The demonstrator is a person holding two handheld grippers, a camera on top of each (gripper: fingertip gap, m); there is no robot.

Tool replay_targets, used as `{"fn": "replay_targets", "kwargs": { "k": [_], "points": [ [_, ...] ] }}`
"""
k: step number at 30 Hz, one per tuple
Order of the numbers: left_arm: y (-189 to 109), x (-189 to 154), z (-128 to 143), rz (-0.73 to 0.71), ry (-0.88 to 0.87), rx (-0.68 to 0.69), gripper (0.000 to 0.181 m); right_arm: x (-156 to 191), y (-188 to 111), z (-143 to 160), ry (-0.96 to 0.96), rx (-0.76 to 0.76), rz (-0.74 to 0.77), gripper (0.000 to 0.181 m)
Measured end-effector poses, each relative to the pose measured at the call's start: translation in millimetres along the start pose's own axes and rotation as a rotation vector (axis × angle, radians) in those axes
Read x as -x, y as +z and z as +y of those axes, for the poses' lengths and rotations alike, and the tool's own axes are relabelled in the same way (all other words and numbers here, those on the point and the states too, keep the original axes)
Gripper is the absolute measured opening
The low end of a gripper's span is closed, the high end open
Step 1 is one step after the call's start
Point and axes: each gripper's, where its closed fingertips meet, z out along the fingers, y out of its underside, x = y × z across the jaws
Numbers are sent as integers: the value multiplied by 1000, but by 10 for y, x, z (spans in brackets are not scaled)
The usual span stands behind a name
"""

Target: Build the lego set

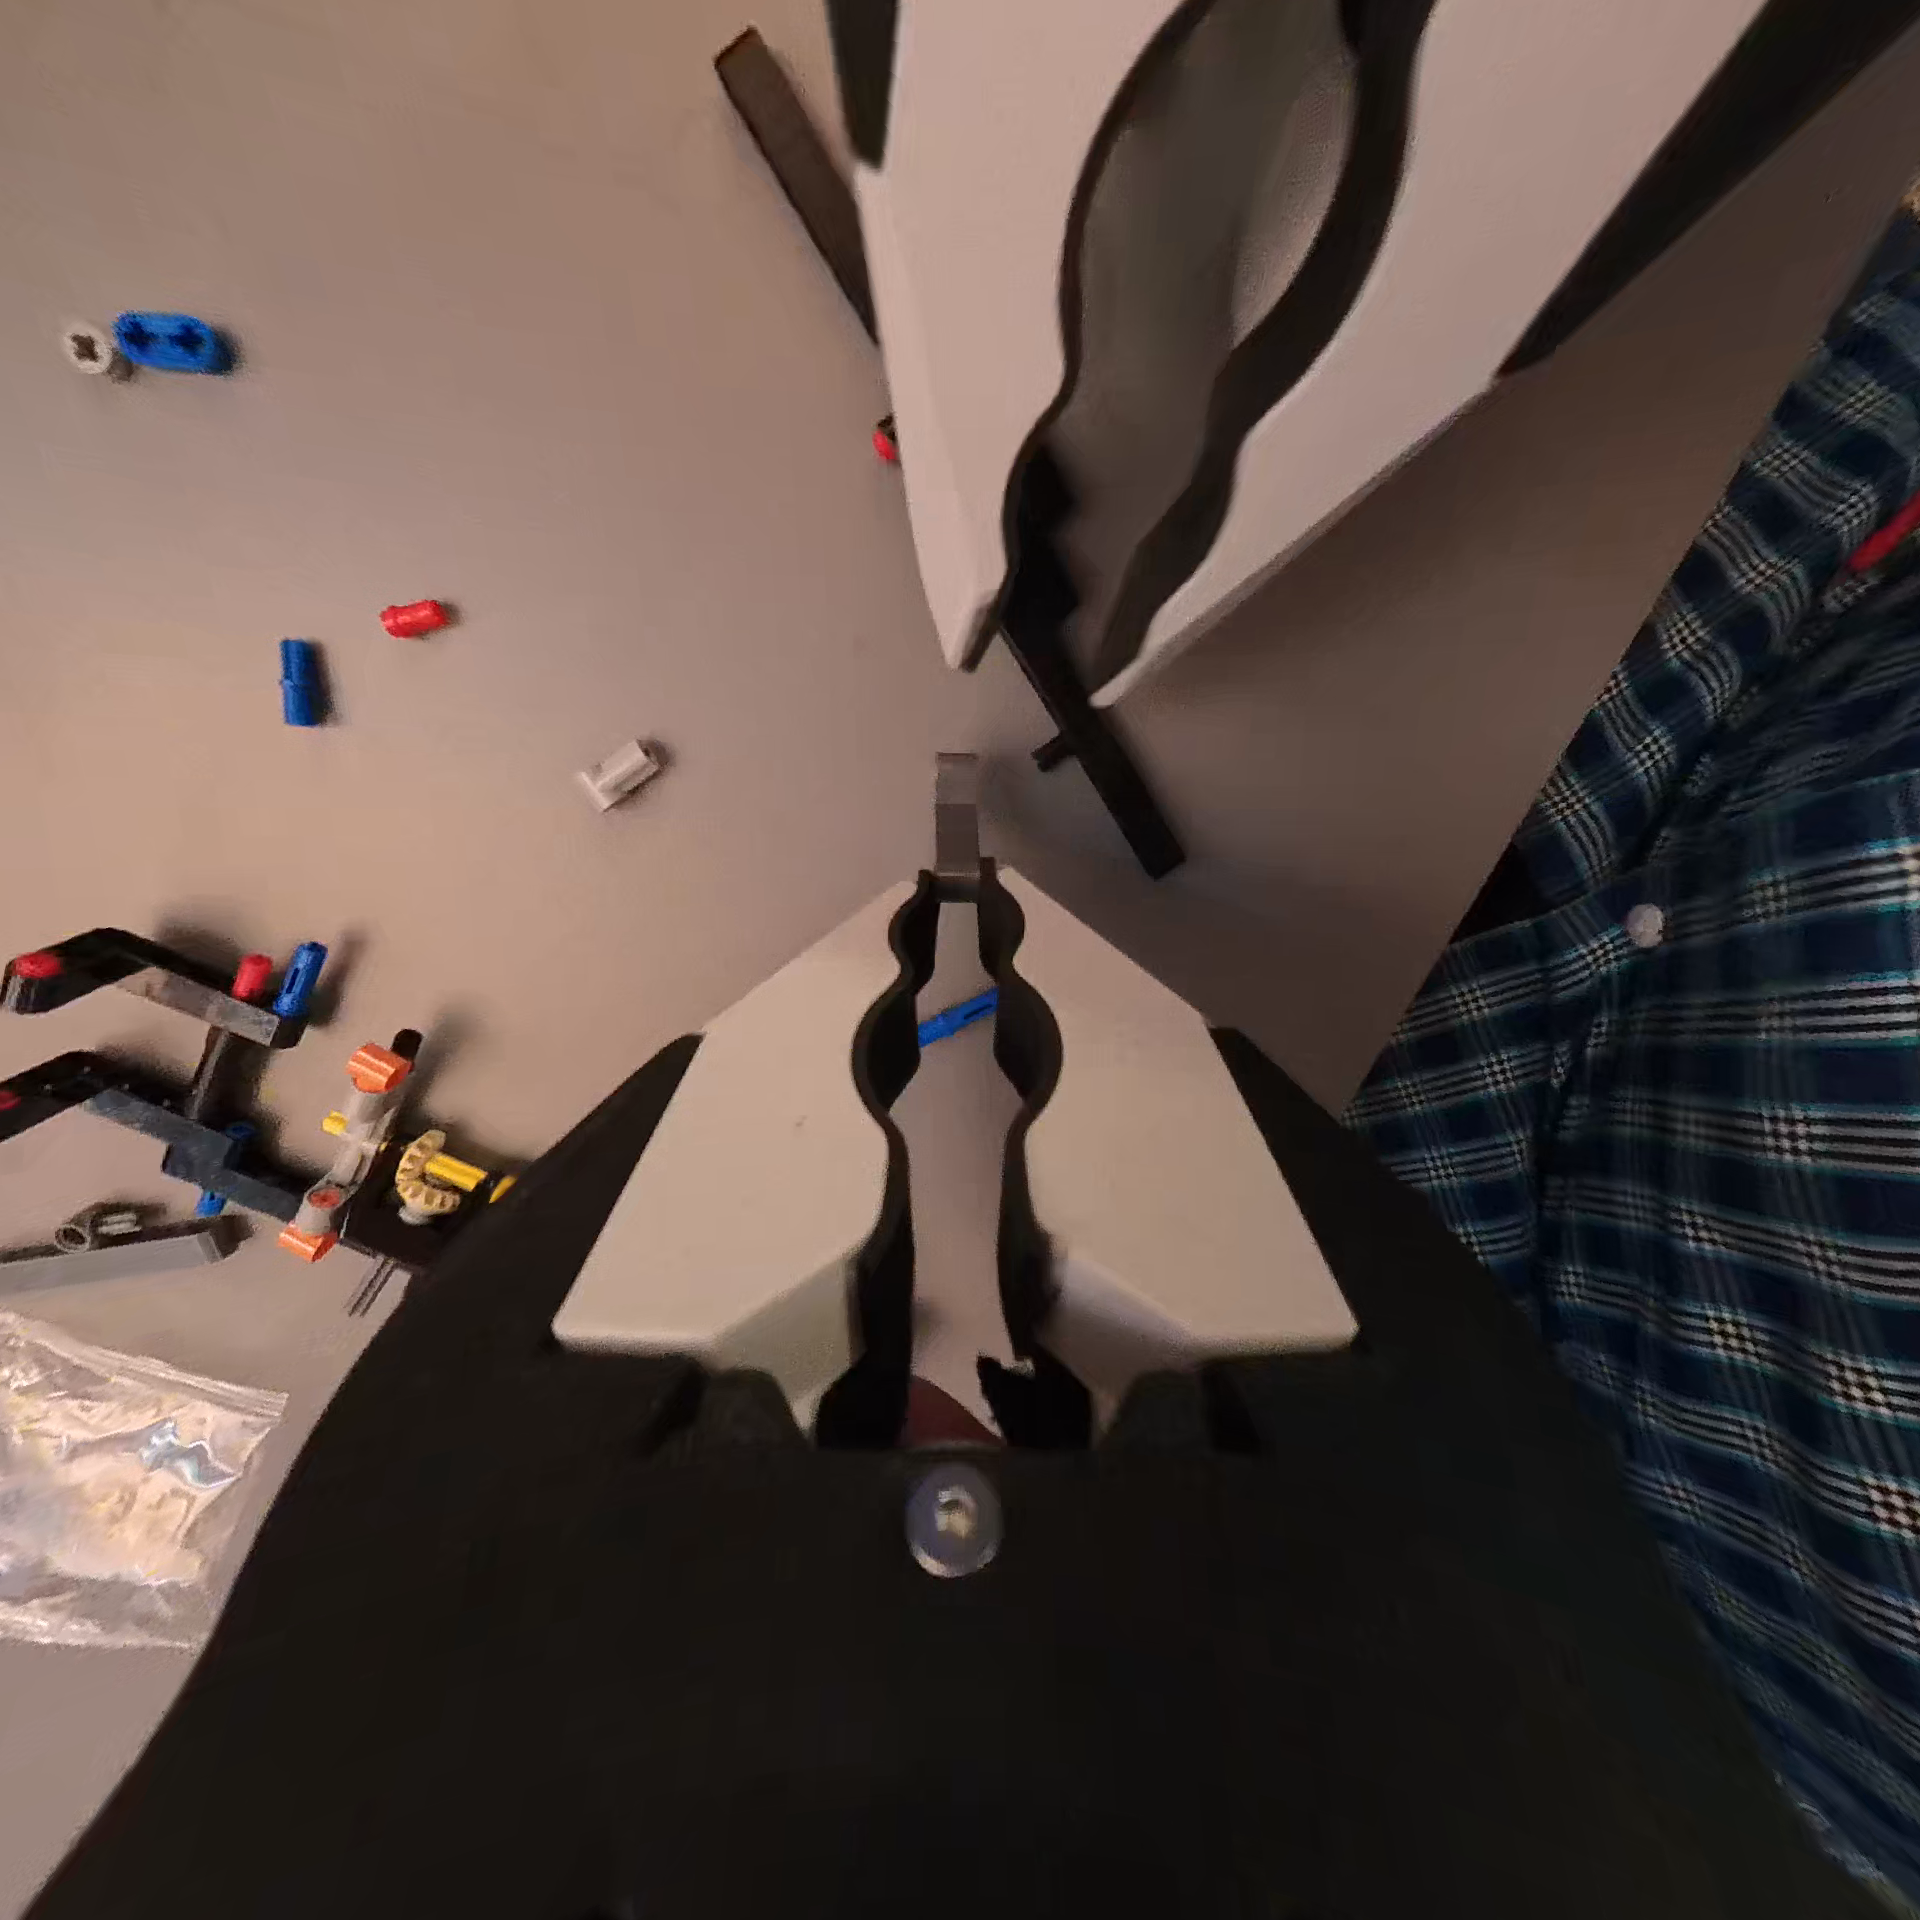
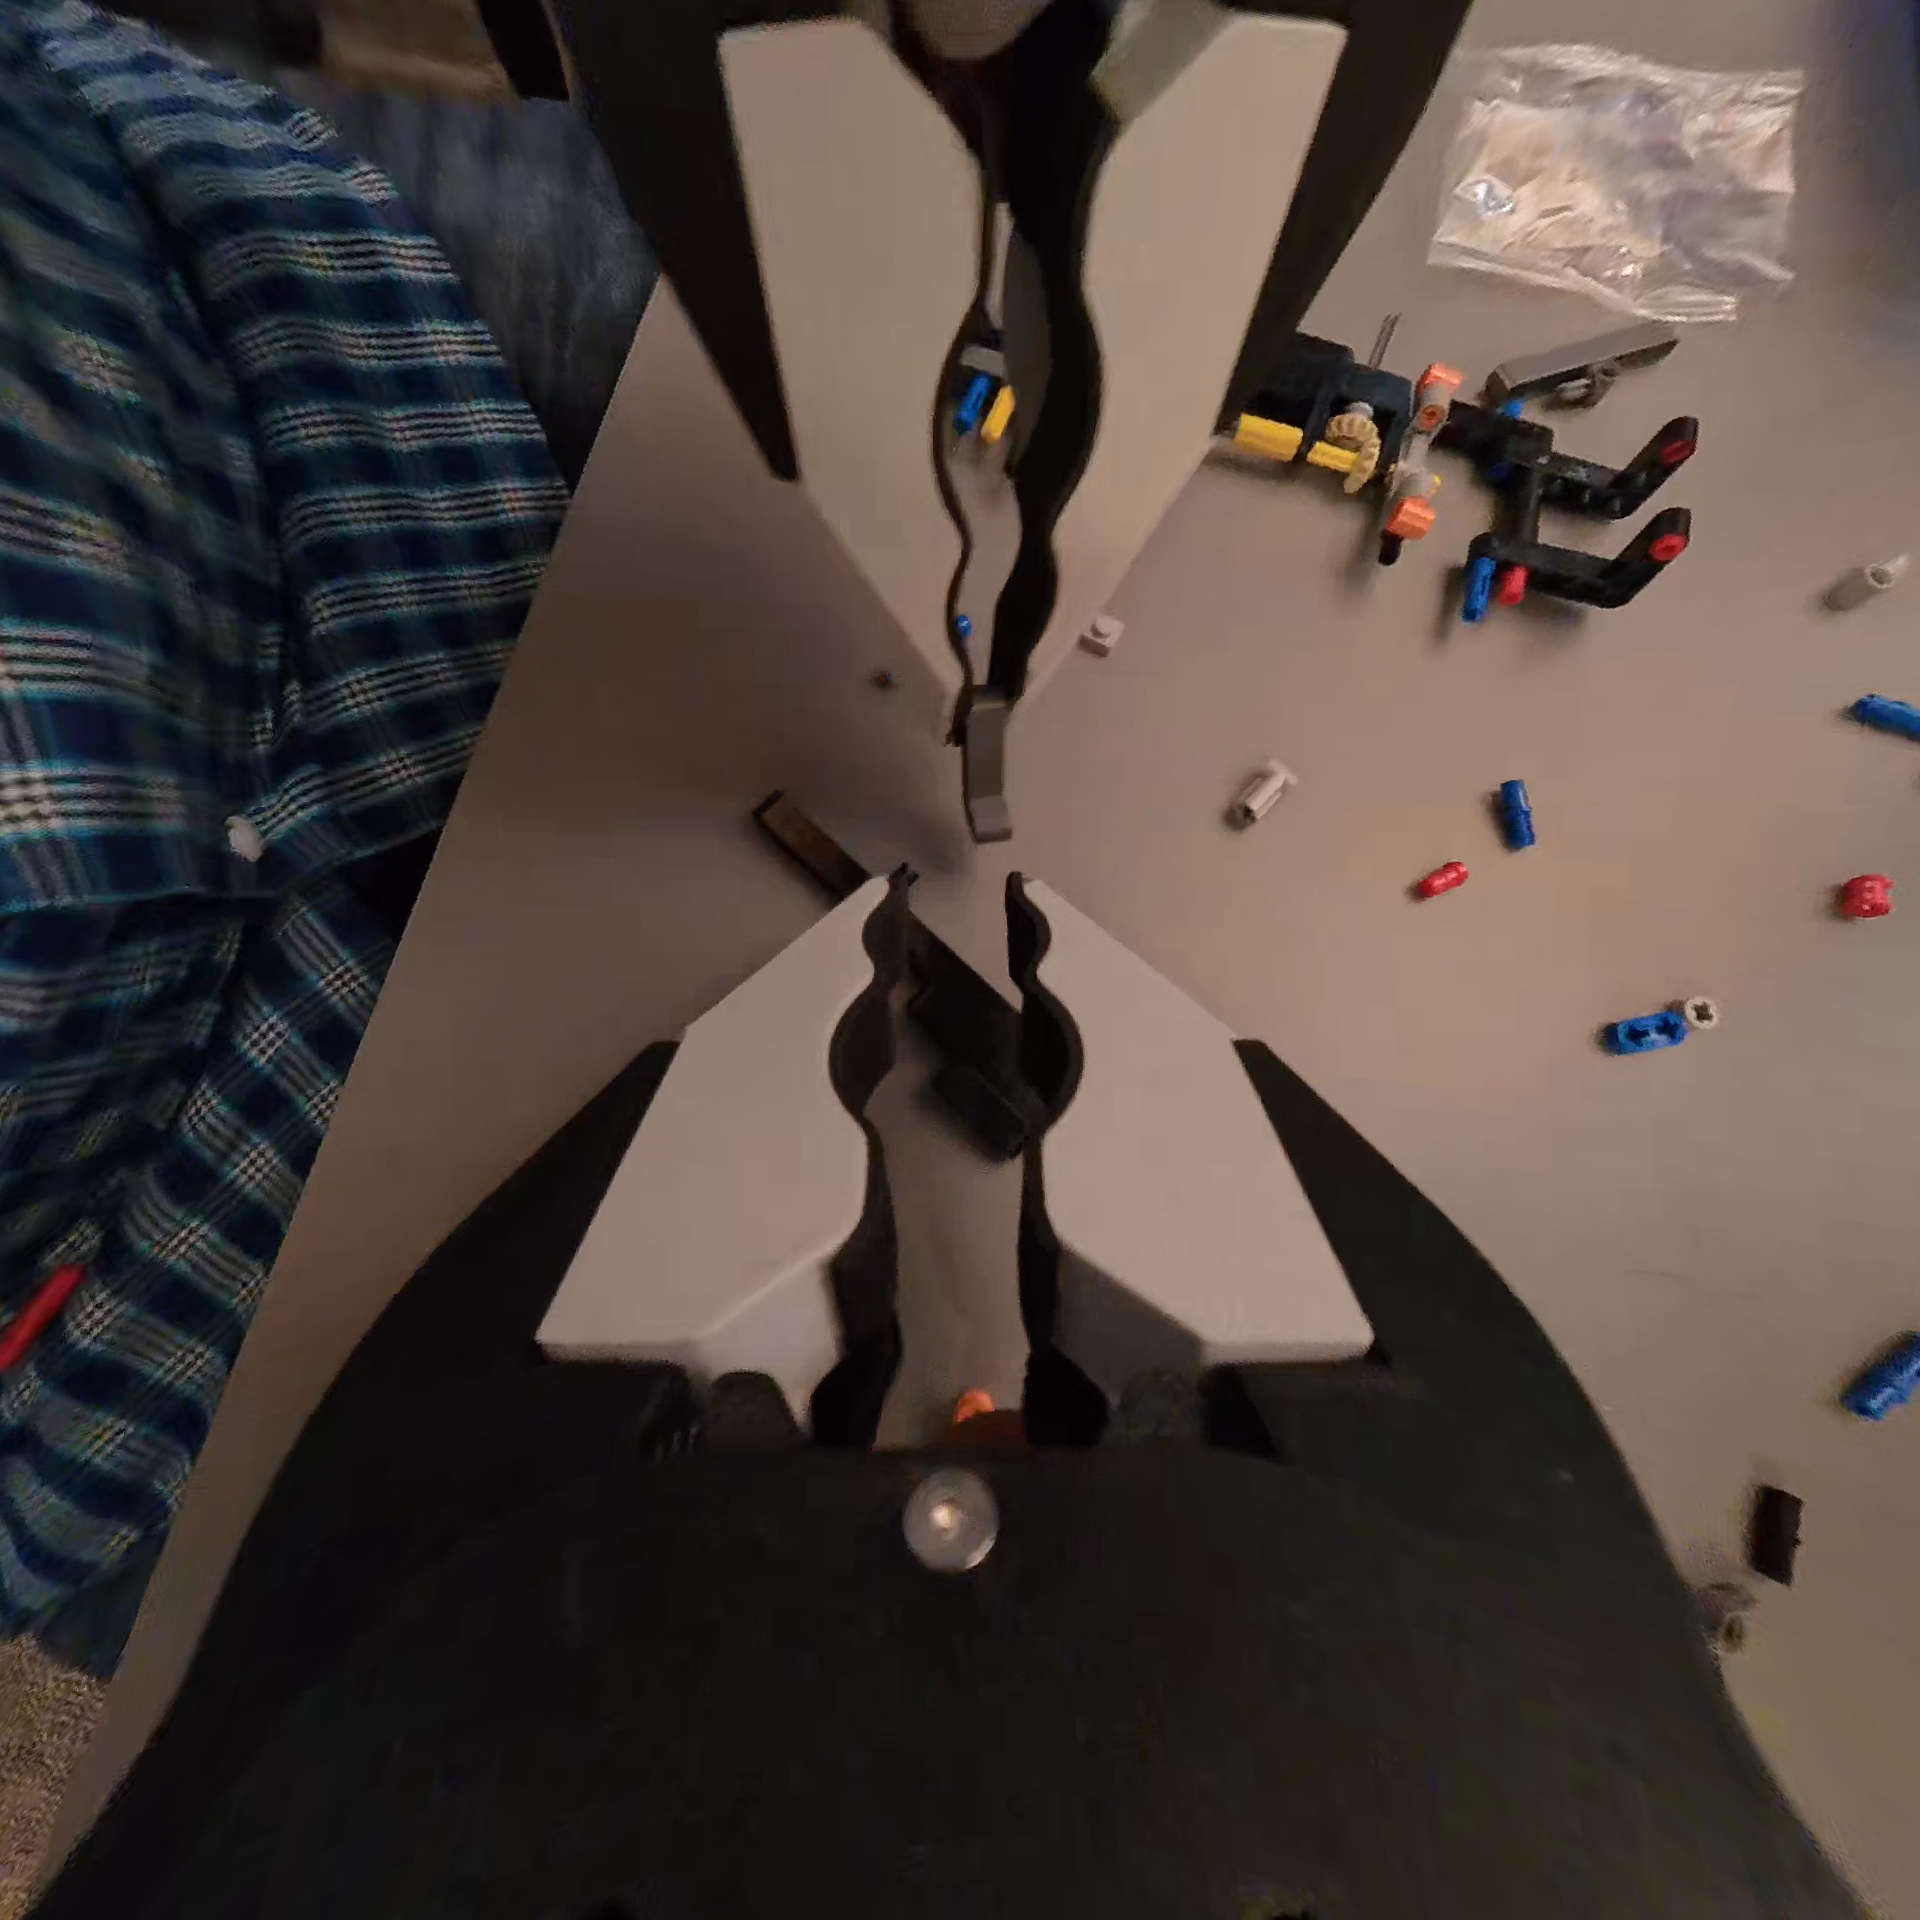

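My left gripper (image 1: 956, 883) is shut on a small grey curved piece (image 1: 956, 816) that sticks out past its tips. It also shows at the top of the right wrist view (image 2: 977, 717), with the grey piece (image 2: 987, 774) pointing at my right gripper. My right gripper (image 2: 956, 883) is shut on a long black beam (image 2: 966, 1039) that lies slanted across its fingers. In the left wrist view that beam (image 1: 1117, 779) juts from the right gripper (image 1: 1013, 634), a short pin on its side. The grey piece and the beam are close but apart. The partly built model (image 1: 260, 1122) lies left on the table.
Loose blue pins (image 1: 301, 681), a red pin (image 1: 414, 618), a white piece (image 1: 621, 774) and a blue link (image 1: 175, 341) lie scattered on the grey table. A clear plastic bag (image 1: 104, 1475) lies near the model. A person's plaid shirt (image 1: 1662, 1039) is at the table edge. The grippers are tip to tip, or close to it. From the left gripper's tips to the partly built model (image 1: 260, 1122) is close to 15 cm. Seen from the right wrist view (image 2: 1486, 485) as well.
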Motion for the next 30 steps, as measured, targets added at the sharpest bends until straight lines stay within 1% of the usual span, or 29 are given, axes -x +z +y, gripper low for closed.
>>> {"fn": "replay_targets", "kwargs": {
  "k": [5,7,11,16,30],
  "points": [
    [27,-38,-36,-11,25,25,6,-36,109,-7,-1,12,8,13],
    [35,-37,-46,-12,18,25,6,-36,144,-2,2,5,-6,6],
    [59,-16,-23,-20,8,24,6,-21,187,55,9,21,-25,0],
    [96,-17,-14,-19,1,10,6,-4,249,130,11,45,-31,0],
    [106,-40,-49,-19,-28,-82,9,-44,210,153,44,26,-34,0]
  ]
}}
